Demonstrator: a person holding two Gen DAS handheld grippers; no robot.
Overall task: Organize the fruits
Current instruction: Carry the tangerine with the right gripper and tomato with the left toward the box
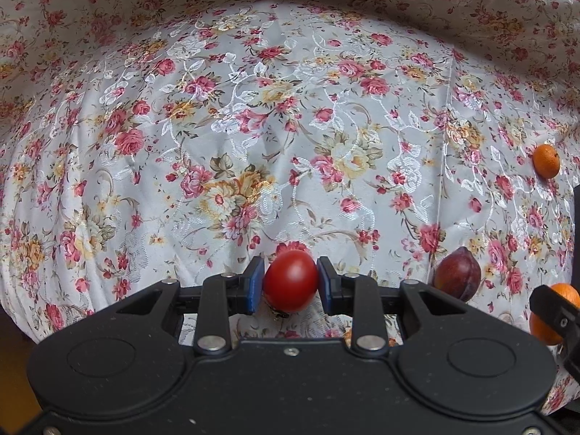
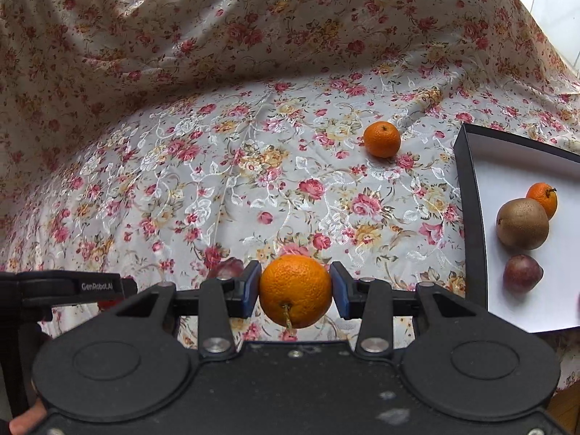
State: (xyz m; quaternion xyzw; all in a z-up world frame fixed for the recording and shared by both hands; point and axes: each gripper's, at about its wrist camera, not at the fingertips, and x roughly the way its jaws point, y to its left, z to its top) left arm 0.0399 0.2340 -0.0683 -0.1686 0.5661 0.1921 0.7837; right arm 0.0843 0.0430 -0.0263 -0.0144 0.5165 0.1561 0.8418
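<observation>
Tomato (image 1: 290, 280) in left gripper (image 1: 290, 282) (long axis tilted); orange (image 2: 295, 291) stem faces camera.

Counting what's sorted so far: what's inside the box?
The box holds a mandarin, a kiwi and a plum. Its right part is cut off by the frame.

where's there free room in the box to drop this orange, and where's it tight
The box's far white floor, between its back wall and the small orange, is bare. So is the strip along its left wall. The middle is crowded: small orange, brown kiwi and dark plum sit bunched. The right gripper holds the orange.
</observation>
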